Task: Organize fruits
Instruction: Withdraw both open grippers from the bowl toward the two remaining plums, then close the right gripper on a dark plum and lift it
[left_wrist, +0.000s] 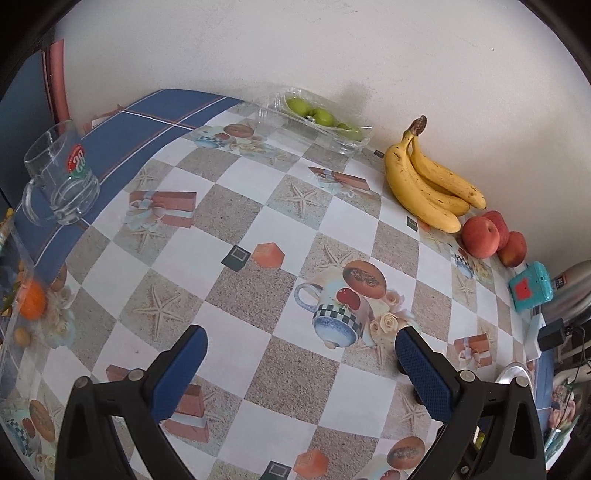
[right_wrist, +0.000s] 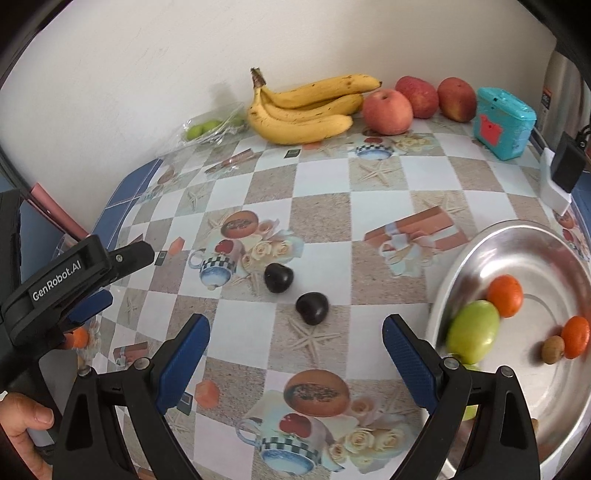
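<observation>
Both the left gripper (left_wrist: 301, 345) and right gripper (right_wrist: 295, 332) hang released and empty above the surface (right_wrist: 321, 214), two dark plums (right_wrist: 312, 308) just left of the metal bowl (right_wrist: 461, 266).

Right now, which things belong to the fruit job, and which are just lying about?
Job: bananas, apples, two dark fruits, green fruit, oranges, metal bowl, packaged green fruits.
Lying about: glass mug, teal box, black charger.
</observation>
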